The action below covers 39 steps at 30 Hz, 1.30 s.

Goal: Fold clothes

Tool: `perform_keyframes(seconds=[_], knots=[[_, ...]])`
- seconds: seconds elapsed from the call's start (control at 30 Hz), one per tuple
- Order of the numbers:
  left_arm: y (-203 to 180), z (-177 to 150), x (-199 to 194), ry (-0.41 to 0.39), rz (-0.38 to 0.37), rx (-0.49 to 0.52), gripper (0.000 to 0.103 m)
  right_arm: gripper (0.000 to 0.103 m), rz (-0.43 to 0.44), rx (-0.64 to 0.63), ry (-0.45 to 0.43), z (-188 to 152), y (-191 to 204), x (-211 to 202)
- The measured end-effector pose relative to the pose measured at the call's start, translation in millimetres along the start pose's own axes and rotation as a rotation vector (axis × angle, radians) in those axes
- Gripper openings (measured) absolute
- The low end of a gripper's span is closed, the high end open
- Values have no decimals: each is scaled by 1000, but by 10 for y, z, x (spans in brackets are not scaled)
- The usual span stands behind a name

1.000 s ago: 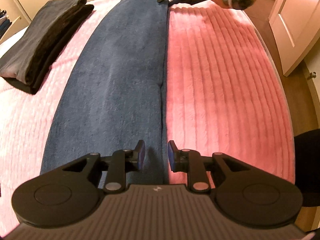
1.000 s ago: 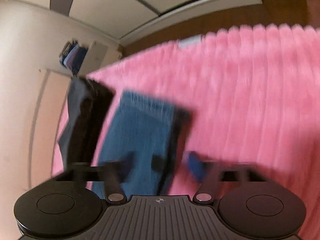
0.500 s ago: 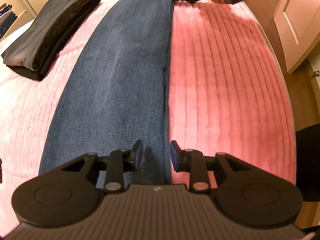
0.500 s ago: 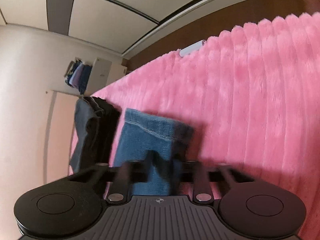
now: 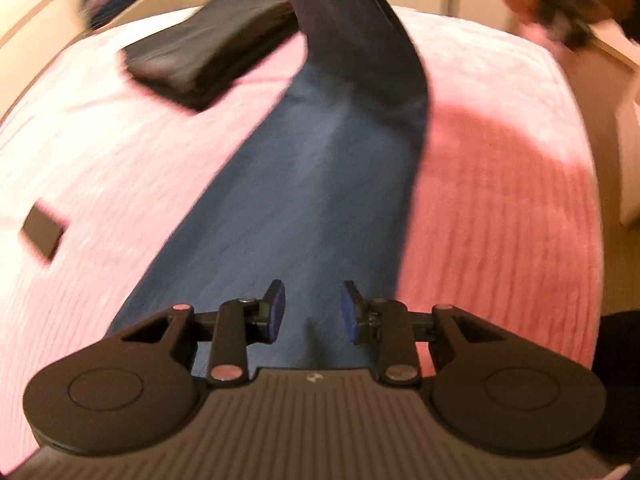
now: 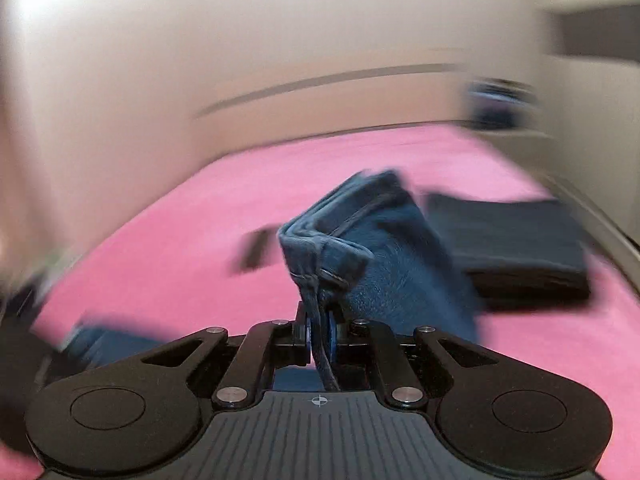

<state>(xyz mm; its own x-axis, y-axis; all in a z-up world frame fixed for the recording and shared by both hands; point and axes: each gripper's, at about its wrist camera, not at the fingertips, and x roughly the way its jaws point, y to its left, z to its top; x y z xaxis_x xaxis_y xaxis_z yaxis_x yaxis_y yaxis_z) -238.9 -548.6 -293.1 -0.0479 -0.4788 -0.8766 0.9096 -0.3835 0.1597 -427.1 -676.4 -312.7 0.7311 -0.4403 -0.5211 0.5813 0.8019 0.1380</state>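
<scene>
Pink ribbed blanket (image 5: 500, 216) fills the frame; small dark flat rectangle (image 5: 42, 236) lies at left; cream wall (image 6: 280, 40) behind.

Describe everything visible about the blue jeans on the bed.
The blue jeans are mid-blue denim with stitched seams, folded lengthwise into one long strip. The near part lies flat on the pink ribbed blanket. The far end, with its stitched hem, is lifted off the bed and pinched in the right tool, whose jaws have just closed on it. The left tool hovers over the near end, its pads apart and holding nothing. A folded dark garment lies beside the jeans.
</scene>
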Motion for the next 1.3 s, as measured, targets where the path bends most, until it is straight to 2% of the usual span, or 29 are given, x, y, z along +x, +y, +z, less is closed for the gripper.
perform_keyframes(seconds=[0.07, 0.13, 0.17, 0.2, 0.23, 0.27, 0.3, 0.43, 0.53, 0.7, 0.8, 0.83, 0.9, 1.07, 1.1, 1.13, 1.2, 1.23, 1.3], knots=[[169, -210, -135, 16, 43, -66, 26, 7, 76, -123, 86, -235, 520, 355], [312, -417, -239, 36, 79, -114, 26, 8, 115, -197, 185, -503, 860, 653], [381, -533, -293, 46, 95, -137, 26, 15, 115, -223, 236, -607, 960, 741], [433, -627, -335, 52, 106, -156, 26, 24, 114, -249, 287, -707, 1055, 822], [488, -722, -377, 54, 114, -178, 26, 42, 118, -256, 316, -765, 1104, 841], [533, -790, -396, 52, 116, -201, 26, 69, 126, -254, 327, -795, 1112, 808], [571, -842, -402, 47, 116, -222, 27, 77, 130, -253, 322, -802, 1104, 739], [703, -952, -372, 14, 92, -329, 27, 79, 120, -186, 358, -745, 980, 539], [792, -922, -283, -29, 43, -440, 27, 79, 22, -54, 359, -599, 616, 448], [1049, -814, 83, -78, -65, -696, 34, 79, -122, 126, 363, -367, -62, 492], [1204, -789, 397, -72, -86, -811, 35, 79, -135, 108, 373, -281, -256, 633], [1240, -785, 507, -51, -73, -827, 36, 79, -135, 96, 382, -277, -302, 690], [1291, -779, 684, -13, -44, -847, 36, 79, -137, 73, 406, -302, -399, 798], [1310, -767, 791, -16, -38, -864, 36, 82, -144, 66, 448, -508, -564, 930], [1312, -759, 787, -17, -41, -857, 23, 83, -143, 73, 449, -526, -575, 935], [1314, -750, 784, -18, -45, -851, 19, 83, -147, 77, 442, -508, -570, 919], [1305, -667, 683, -60, -32, -800, 12, 83, -157, 86, 424, -456, -554, 879], [1282, -596, 570, -101, -2, -739, 11, 83, -161, 99, 401, -419, -558, 843], [1322, -537, 433, -159, 33, -689, 11, 84, -170, 123, 379, -379, -575, 804]])
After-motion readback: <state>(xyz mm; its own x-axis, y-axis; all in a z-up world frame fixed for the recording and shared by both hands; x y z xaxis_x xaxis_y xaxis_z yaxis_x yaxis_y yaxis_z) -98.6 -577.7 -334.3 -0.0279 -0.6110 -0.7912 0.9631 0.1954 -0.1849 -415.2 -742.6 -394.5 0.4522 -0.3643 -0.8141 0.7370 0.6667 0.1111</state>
